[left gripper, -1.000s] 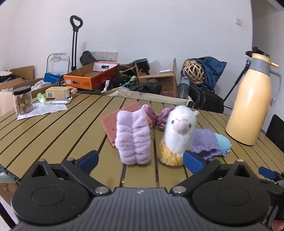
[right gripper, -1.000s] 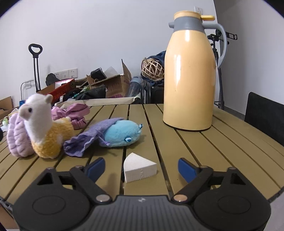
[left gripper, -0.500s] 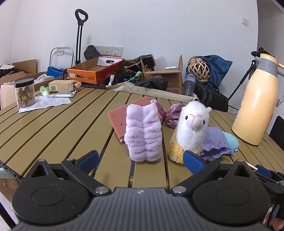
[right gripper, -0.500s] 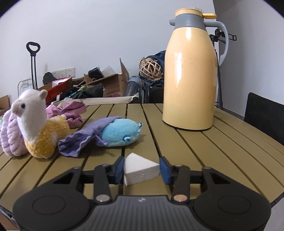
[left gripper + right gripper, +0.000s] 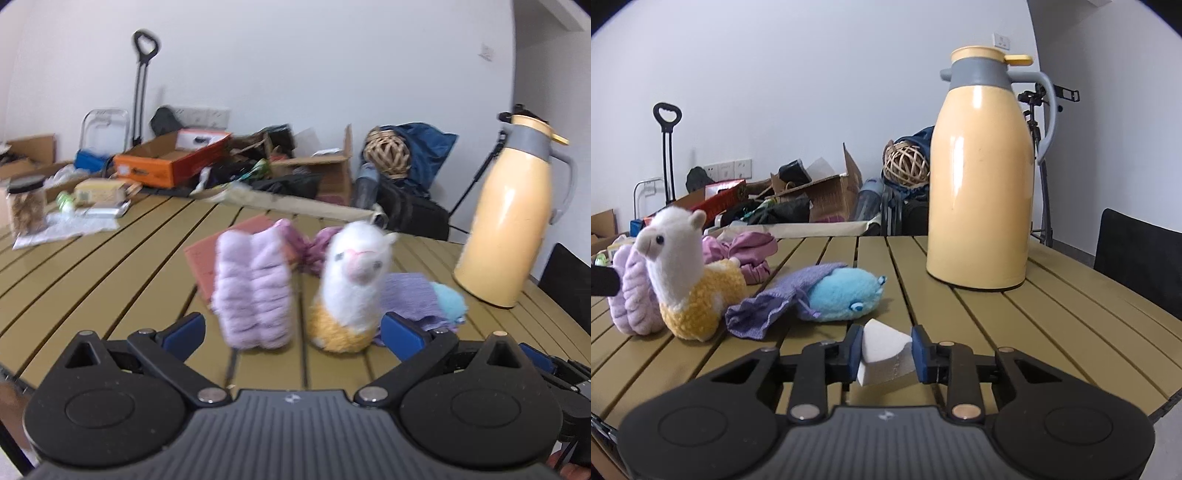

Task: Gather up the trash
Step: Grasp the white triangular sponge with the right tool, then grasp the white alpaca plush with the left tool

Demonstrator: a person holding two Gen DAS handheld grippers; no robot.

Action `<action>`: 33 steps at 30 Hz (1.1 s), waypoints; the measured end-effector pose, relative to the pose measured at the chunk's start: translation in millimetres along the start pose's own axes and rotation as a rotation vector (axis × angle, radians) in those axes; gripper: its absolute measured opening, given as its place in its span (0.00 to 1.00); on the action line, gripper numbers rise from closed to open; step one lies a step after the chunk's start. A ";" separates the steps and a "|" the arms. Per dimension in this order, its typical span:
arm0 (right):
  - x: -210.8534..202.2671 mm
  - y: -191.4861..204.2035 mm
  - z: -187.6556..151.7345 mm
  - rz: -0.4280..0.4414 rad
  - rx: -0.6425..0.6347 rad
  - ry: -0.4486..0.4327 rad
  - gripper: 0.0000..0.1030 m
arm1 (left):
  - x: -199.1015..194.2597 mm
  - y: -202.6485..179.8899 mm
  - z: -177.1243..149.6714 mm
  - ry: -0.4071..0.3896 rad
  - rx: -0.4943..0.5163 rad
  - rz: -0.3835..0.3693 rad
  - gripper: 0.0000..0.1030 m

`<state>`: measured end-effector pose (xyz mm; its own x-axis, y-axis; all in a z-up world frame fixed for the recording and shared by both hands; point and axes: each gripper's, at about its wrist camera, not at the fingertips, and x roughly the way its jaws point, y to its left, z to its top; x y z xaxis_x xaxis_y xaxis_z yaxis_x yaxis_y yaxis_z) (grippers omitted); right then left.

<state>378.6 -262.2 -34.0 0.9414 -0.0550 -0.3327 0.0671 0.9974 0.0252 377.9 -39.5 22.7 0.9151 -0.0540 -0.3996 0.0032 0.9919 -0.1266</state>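
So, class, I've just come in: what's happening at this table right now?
A person is clearing trash with two hand-held grippers. The right gripper is closing on a white foam wedge, its pads against both sides. The left gripper hangs open, facing a purple fluffy roll and an alpaca plush without touching them. A yellow thermos jug stands upright on the slatted table.
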 end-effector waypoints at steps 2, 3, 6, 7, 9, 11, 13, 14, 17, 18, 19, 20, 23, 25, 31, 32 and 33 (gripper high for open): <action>-1.1 -4.1 -0.4 -0.004 0.005 -0.001 0.27 | 0.3 -10.8 1.1 -0.032 0.029 -0.022 1.00; -1.1 -6.1 -0.5 -0.006 0.008 0.000 0.27 | 1.1 -16.3 1.8 -0.044 0.046 -0.029 1.00; -0.8 -12.0 -2.0 -0.008 0.011 0.007 0.27 | 6.9 -30.0 3.7 -0.077 0.087 -0.046 1.00; -1.3 -13.7 -2.4 -0.009 0.011 0.007 0.27 | 10.5 -34.3 4.6 -0.081 0.096 -0.049 1.00; -1.6 -16.8 -2.3 -0.012 0.010 0.004 0.27 | 18.0 -39.0 5.4 -0.084 0.107 -0.059 1.00; -3.8 -20.1 -1.9 -0.014 0.011 -0.003 0.27 | 26.6 -42.6 6.6 -0.085 0.111 -0.057 1.00; -5.8 -22.5 -0.7 -0.013 0.016 -0.010 0.27 | 34.6 -44.3 7.5 -0.081 0.112 -0.061 1.00; -7.0 -23.2 -0.3 -0.013 0.020 -0.015 0.27 | 39.5 -44.8 8.3 -0.074 0.111 -0.062 1.00; -8.9 -24.3 1.1 -0.017 0.026 -0.026 0.27 | 52.8 -44.2 10.2 -0.053 0.108 -0.068 1.00; -8.6 -24.5 1.1 -0.018 0.028 -0.026 0.27 | 57.0 -43.9 11.1 -0.044 0.110 -0.070 1.00; -8.2 -24.7 0.8 -0.018 0.030 -0.025 0.27 | 61.3 -44.2 11.7 -0.039 0.112 -0.070 1.00; -7.7 -25.1 0.3 -0.020 0.030 -0.024 0.27 | 64.5 -44.1 12.1 -0.037 0.112 -0.068 0.99; -6.6 -25.2 -0.4 -0.025 0.032 -0.021 0.27 | 73.9 -44.1 13.4 -0.021 0.111 -0.066 0.98; -6.3 -25.9 -0.6 -0.029 0.035 -0.020 0.27 | 82.1 -43.8 14.1 0.013 0.097 -0.073 0.94; -7.0 -27.1 -1.1 -0.033 0.038 -0.019 0.27 | 104.0 -47.1 9.0 0.102 0.084 -0.043 0.77; -6.9 -27.2 -1.0 -0.033 0.039 -0.018 0.27 | 106.8 -47.0 7.7 0.114 0.081 -0.038 0.76; -7.1 -27.8 -1.1 -0.034 0.040 -0.018 0.27 | 109.8 -46.4 6.8 0.128 0.075 -0.031 0.73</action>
<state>369.7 -289.5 -33.3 0.9443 -0.0895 -0.3168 0.1114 0.9924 0.0517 481.0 -90.7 -9.1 0.8550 -0.0937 -0.5101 0.0649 0.9951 -0.0739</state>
